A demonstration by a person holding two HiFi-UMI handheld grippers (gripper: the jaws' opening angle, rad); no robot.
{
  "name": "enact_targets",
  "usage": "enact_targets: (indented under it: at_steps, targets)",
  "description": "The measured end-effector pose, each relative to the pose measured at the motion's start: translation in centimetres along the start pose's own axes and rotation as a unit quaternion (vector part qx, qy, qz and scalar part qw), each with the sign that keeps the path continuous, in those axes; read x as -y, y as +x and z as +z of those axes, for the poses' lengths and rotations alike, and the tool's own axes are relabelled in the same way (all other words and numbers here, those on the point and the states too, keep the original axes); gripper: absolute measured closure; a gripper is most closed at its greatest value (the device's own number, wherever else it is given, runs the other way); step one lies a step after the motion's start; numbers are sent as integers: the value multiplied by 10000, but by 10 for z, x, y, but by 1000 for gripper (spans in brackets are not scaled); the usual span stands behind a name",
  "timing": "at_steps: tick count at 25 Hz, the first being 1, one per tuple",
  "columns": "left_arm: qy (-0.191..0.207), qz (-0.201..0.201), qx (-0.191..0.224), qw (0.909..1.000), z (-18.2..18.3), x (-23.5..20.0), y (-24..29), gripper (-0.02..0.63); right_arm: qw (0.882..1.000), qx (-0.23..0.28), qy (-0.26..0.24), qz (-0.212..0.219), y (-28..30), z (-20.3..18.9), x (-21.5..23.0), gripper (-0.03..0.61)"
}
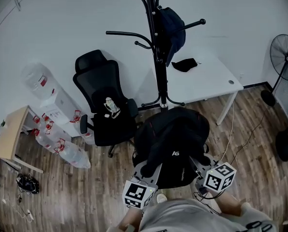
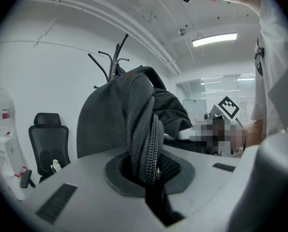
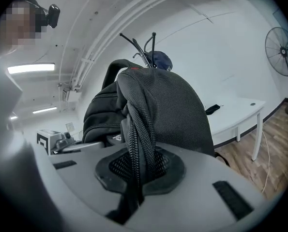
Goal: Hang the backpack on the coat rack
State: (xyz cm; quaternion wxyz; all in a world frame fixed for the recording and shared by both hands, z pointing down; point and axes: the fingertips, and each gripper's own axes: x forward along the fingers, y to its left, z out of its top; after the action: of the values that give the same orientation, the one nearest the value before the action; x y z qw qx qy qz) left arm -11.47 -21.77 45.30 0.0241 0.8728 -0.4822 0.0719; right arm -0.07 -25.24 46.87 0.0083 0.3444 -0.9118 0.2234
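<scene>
A black backpack (image 1: 175, 139) hangs in the air between my two grippers, just in front of the black coat rack (image 1: 156, 42). My left gripper (image 1: 147, 172) is shut on a padded mesh strap with a zipper edge (image 2: 144, 144) at the pack's near left side. On the near right side, my right gripper (image 1: 198, 166) is shut on another mesh strap (image 3: 140, 134). In both gripper views the backpack (image 2: 110, 120) (image 3: 168, 105) fills the middle, with the rack's hooks (image 2: 115, 62) (image 3: 144, 45) rising behind it. A dark blue bag (image 1: 172, 30) hangs on the rack.
A white table (image 1: 206, 81) with a small black item (image 1: 185, 64) stands behind the rack. A black office chair (image 1: 105, 105) is at the left, beside water bottles (image 1: 61, 146) and a wooden stand (image 1: 10, 132). A floor fan (image 1: 285, 57) stands at the right. Cables lie on the wood floor.
</scene>
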Motion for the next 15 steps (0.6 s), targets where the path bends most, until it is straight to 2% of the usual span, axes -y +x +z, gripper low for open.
enact_targets:
  at_steps: [8,15]
  targets:
    - [95,-294,112,9995,10,-39,3,584,9996,148,-26,-221,32,12,-8,545]
    - [141,-389,212,9989,24,-56,10,584,9996,201,0,-203,44,28,-11,545]
